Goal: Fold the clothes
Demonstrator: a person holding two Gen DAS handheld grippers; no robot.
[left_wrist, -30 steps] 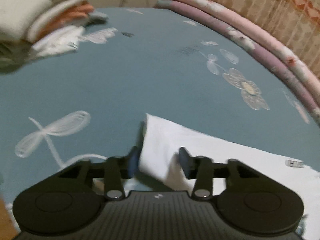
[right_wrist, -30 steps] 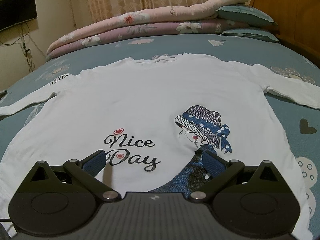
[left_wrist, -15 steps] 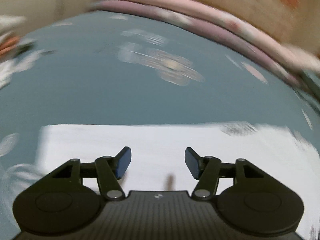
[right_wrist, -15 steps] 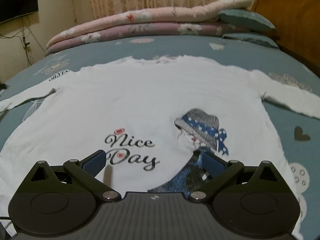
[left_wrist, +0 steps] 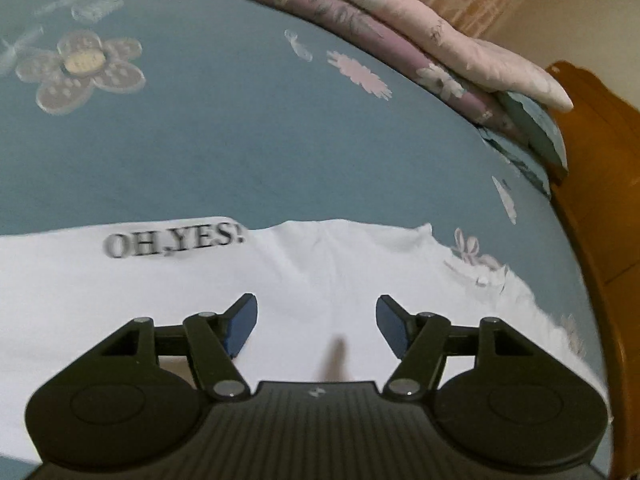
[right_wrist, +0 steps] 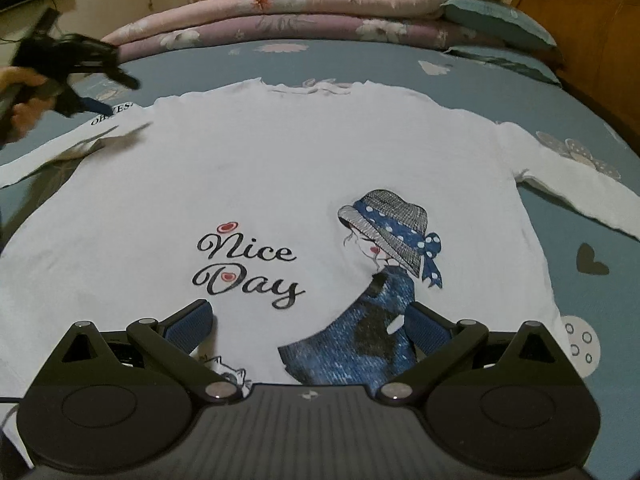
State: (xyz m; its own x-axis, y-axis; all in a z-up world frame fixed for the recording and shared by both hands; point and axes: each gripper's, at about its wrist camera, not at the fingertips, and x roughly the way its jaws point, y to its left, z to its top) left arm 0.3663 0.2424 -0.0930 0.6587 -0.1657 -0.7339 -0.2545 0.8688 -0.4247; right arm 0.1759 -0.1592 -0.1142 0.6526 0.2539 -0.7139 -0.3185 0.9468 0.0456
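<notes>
Left wrist view: the left gripper [left_wrist: 316, 330] hangs tilted down above the white shirt [left_wrist: 120, 312], just short of its shoulder seam. Its jaws have just been opening and now stand wide around nothing. It should pinch only that shoulder edge.

Right wrist view: the right gripper [right_wrist: 308, 332] hovers low over the hem, angled down, with its jaws wide and empty and the shirt flat ahead of it.

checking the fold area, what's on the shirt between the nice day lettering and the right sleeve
The printed girl in a hat sits between the Nice Day lettering and the right sleeve on the white shirt; nothing loose lies there. Seen in the right wrist view.
</notes>
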